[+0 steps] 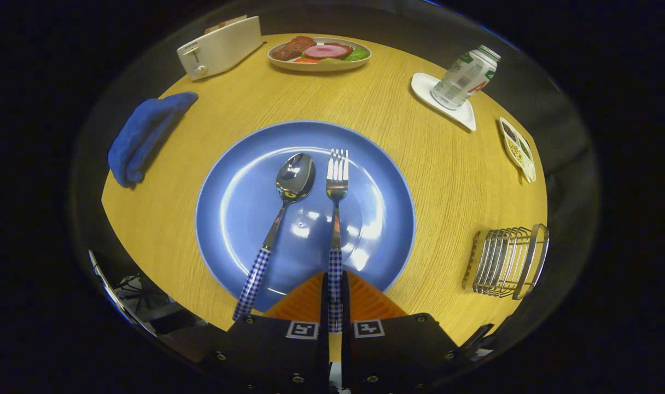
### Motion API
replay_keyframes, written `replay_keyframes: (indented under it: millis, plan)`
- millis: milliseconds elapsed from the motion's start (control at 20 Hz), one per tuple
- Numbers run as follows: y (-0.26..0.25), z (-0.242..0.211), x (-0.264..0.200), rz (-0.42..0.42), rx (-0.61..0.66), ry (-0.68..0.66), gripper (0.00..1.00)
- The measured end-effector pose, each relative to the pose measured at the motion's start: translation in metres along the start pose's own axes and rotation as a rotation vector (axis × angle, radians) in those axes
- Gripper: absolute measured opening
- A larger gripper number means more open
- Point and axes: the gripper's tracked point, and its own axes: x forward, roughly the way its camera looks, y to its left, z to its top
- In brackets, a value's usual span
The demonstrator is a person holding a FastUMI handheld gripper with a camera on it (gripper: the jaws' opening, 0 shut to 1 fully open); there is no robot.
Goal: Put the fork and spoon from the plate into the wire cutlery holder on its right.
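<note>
A round blue plate [245, 219] lies on the wooden table just ahead of my fingers. On it rest a spoon [289, 191] and a fork [337, 186], side by side, both with blue-and-white checked handles pointing toward me. My gripper [335, 287] is shut on the fork's checked handle, with both fingers pressed against its sides. The fork's tines still lie on the plate. The spoon's handle runs off the plate's near rim to the left of my fingers. The wire cutlery holder [506, 261] stands on the table to the right of the plate.
Beyond the plate are a white toaster [219, 46], a dish of food [319, 53], and a can [466, 76] on a white coaster. A folded blue cloth [144, 137] lies left of the plate. A small divided dish [517, 149] sits at the table's right edge.
</note>
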Motion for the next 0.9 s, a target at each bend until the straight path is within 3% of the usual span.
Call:
replay_keyframes:
  millis: [350,500,600,900]
  plan:
    - [-0.003,-0.002,-0.013,0.04,-0.143,0.005,0.09]
    - [-0.004,0.0,-0.014,0.057,-0.148,0.006,0.09]
    - [0.0,0.0,-0.009,0.074,-0.135,0.001,0.0]
    - [-0.001,0.001,-0.007,0.084,-0.115,-0.004,0.01]
